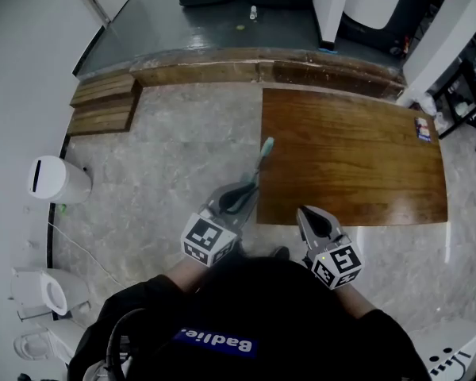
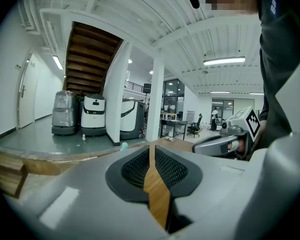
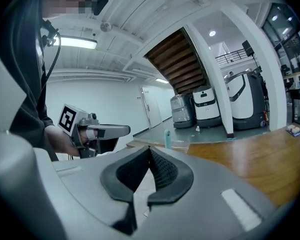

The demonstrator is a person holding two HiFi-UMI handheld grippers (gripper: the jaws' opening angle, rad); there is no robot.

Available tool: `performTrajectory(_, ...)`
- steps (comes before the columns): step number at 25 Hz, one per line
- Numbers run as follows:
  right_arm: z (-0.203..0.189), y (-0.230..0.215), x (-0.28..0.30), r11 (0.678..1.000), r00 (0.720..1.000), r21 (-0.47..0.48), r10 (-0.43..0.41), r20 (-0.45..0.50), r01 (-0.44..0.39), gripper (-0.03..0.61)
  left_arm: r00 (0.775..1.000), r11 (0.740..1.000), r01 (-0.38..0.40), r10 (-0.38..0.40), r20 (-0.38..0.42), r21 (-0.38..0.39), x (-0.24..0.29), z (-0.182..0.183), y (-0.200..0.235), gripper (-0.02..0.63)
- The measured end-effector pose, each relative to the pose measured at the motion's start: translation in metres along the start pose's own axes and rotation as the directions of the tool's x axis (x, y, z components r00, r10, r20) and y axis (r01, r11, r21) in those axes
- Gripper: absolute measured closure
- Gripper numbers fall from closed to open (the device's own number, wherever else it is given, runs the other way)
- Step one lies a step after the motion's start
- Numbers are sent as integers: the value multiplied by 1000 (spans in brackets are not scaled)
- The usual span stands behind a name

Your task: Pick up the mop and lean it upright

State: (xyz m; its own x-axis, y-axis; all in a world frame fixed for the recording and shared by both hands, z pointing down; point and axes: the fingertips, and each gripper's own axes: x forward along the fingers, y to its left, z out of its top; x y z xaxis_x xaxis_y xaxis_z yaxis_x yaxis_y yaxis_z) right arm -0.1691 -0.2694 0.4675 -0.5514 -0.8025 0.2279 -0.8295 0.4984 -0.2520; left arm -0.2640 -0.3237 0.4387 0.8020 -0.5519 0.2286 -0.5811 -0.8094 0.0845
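Head view puts your left gripper (image 1: 246, 193) just off the left edge of the wooden table (image 1: 357, 165). The mop handle (image 1: 261, 161) runs from beside its jaws along that edge to a teal end cap (image 1: 267, 144). Left gripper view shows your jaws a narrow slit apart, with only table wood showing through and nothing pinched. The cap (image 2: 124, 145) peeks up just left of that slit, beyond the tips, so the handle sits outside your jaws, ungripped. Your right gripper (image 1: 305, 213) hangs at the table's near edge. Right gripper view shows its tips meeting on nothing, and the cap (image 3: 167, 138) stands upright at the table's edge, ahead of them.
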Motion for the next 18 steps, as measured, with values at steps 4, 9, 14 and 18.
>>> performTrajectory(4, 4, 1, 3, 997, 997, -17, -72, 0, 72, 574, 999, 999, 41, -40, -25, 11, 8, -13, 17, 544)
performTrajectory(9, 6, -1, -1, 987, 987, -8, -159, 5, 160, 574, 996, 997, 73, -71, -57, 33, 24, -31, 37, 498)
performTrajectory(14, 4, -1, -6, 974, 974, -6, -226, 0, 226, 574, 990, 994, 93, -86, -108, 53, 46, -55, 54, 463)
performTrajectory(18, 1, 3, -10, 964, 964, -6, -267, -17, 267, 574, 983, 992, 95, -81, -162, 81, 67, -78, 68, 408)
